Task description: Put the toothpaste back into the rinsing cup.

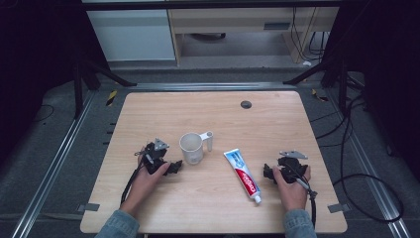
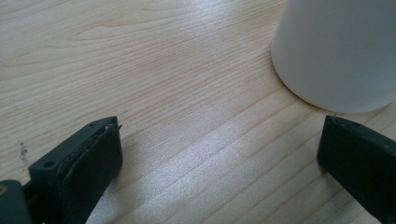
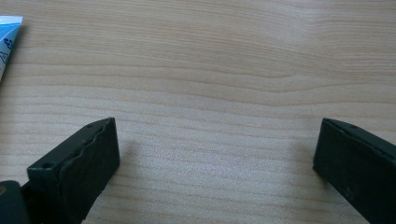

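A white cup (image 1: 191,147) stands mid-table, with a white handle-like piece (image 1: 209,140) at its right. To the right of it lies a blue, white and red toothpaste tube (image 1: 243,174), cap toward the front edge. My left gripper (image 1: 174,167) rests on the wood just left of the cup, and its own view has the jaws wide apart (image 2: 220,122) on bare wood, the cup (image 2: 336,51) just beyond the right jaw. My right gripper (image 1: 268,173) sits right of the tube, open (image 3: 215,123) with nothing between its jaws. The tube's flat end (image 3: 8,42) shows at far left.
The wooden table (image 1: 148,114) has a dark round grommet (image 1: 246,104) near its back edge. Black cables (image 1: 356,163) trail over the floor at the right, and dark frame legs (image 1: 81,84) stand behind the table's back corners.
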Motion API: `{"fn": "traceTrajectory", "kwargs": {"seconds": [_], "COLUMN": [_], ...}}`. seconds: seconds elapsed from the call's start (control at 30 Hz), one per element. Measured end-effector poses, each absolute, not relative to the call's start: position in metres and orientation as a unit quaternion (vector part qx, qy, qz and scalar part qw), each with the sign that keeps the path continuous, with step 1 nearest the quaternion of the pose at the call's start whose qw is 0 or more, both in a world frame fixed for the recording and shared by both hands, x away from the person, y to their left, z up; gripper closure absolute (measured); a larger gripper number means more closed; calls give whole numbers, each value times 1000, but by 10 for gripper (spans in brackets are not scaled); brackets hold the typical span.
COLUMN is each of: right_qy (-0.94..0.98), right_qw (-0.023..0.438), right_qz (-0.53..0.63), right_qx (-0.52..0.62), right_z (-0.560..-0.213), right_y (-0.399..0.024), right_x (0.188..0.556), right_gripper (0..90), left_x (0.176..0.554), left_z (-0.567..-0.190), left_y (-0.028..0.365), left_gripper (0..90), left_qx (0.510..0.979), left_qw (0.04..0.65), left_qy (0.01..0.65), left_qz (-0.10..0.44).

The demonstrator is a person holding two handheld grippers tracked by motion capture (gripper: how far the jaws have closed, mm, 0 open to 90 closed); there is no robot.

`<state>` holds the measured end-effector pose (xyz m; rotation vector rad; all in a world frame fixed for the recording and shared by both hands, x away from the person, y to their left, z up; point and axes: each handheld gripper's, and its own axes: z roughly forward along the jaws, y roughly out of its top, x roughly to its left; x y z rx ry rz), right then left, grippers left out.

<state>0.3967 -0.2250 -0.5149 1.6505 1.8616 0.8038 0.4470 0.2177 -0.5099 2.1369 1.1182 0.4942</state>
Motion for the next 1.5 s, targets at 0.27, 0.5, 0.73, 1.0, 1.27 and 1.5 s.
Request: {"fn": "traceTrajectory", "kwargs": {"seconds": [0.27, 0.5, 0.73, 1.0, 1.27, 1.5], "right_qy": [692, 729, 764, 791, 821, 841], "right_qw": [257, 244, 231, 215, 186, 166], "right_qz": [299, 290, 267, 246, 222, 210], "right_qx": [605, 571, 540, 517, 491, 470], "right_z": [-515, -496, -461, -423, -419, -415], "right_y": [-226, -221, -209, -196, -177, -151], "right_x": [397, 390, 382, 381, 399, 415], "right_gripper": [6, 86, 111, 206, 261, 217], "left_x": [447, 447, 447, 445, 446, 446], "left_z": [-510, -510, -510, -510, -510, -510], "left_y": [218, 218, 218, 218, 218, 218], "left_gripper": [0, 0, 0, 0, 0, 0], "left_qx": [819, 819, 819, 818, 819, 819], "left_qw": [333, 333, 333, 336, 335, 335], "left_qy": [428, 428, 428, 427, 426, 426], "left_qz": [189, 189, 189, 189, 188, 188]}}
